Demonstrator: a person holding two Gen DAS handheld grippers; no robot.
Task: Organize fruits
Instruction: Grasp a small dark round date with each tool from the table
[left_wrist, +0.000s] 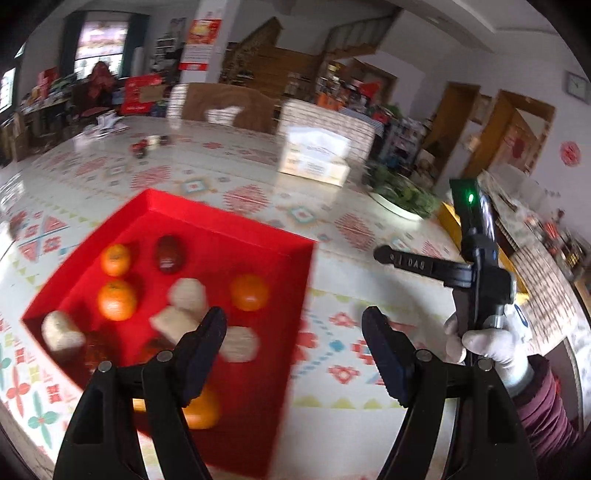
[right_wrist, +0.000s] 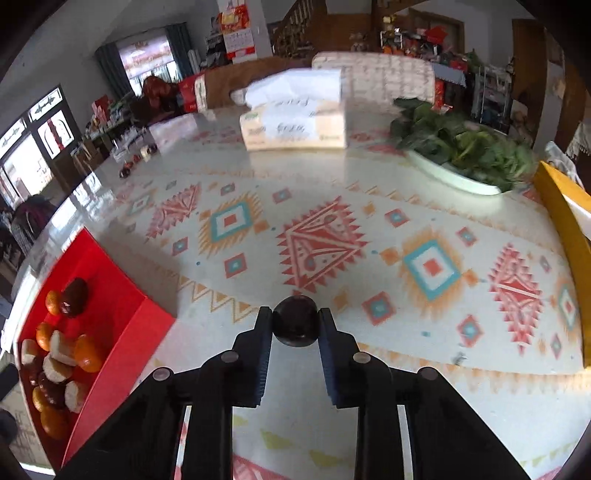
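in the left wrist view the red tray (left_wrist: 236, 236) fills the 9 o'clock side of the bench (left_wrist: 229, 173). inside it lie oranges (left_wrist: 116, 299), pale wrapped pieces (left_wrist: 187, 295) and a dark red fruit (left_wrist: 170, 253), loosely scattered and partly blurred. the left gripper (left_wrist: 295, 328) hangs over the tray's near right corner with its jaws wide apart and nothing between them. at 3 o'clock a white-gloved hand (left_wrist: 487, 343) grips the handle of the other tool. a tissue box (left_wrist: 314, 158) sits toward 12 o'clock, and a plate of greens (left_wrist: 400, 194) lies at about 2 o'clock.

in the right wrist view the same tray (right_wrist: 122, 295) sits at 8 o'clock, with oranges (right_wrist: 88, 353), dark fruits and pale pieces heaped along its left side. the right gripper (right_wrist: 295, 325) is at 6 o'clock, above the patterned cloth, its jaws narrowed onto a dark round fruit (right_wrist: 295, 326) pinched between the tips, well apart from the tray. the tissue box (right_wrist: 293, 127) stands at 12 o'clock, the greens (right_wrist: 461, 147) at 2 o'clock, and a yellow tray (right_wrist: 565, 221) edge at 3 o'clock.
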